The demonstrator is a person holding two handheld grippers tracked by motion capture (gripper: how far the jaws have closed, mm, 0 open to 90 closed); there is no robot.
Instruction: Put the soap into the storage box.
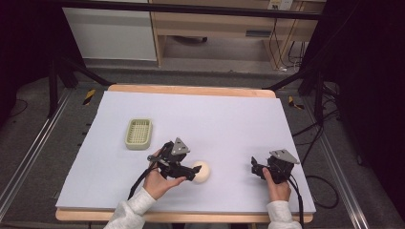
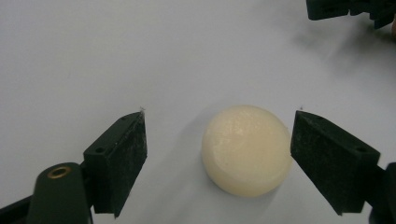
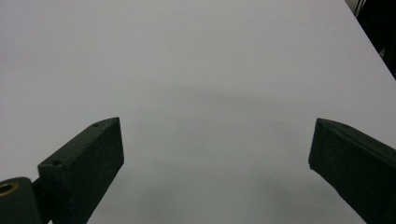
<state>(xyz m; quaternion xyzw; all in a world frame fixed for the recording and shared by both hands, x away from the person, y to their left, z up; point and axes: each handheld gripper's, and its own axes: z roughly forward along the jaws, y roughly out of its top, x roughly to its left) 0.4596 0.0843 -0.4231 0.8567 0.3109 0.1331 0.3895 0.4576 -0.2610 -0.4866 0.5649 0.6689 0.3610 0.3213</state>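
A round cream bar of soap (image 1: 201, 171) (image 2: 246, 148) lies flat on the white table cover. My left gripper (image 1: 193, 171) (image 2: 219, 140) is open around it, one jaw on each side of the soap and neither touching it. A pale green slotted soap dish (image 1: 139, 133) sits to the far left of the soap, with nothing in it. My right gripper (image 1: 258, 168) (image 3: 217, 154) stands open over bare table at the right, nothing between its jaws.
The white cover (image 1: 215, 114) spans a wooden table (image 1: 191, 89) with bare space at the back and middle. Black frame rails and cables run along both sides. The right gripper (image 2: 350, 11) appears at the top right of the left gripper view.
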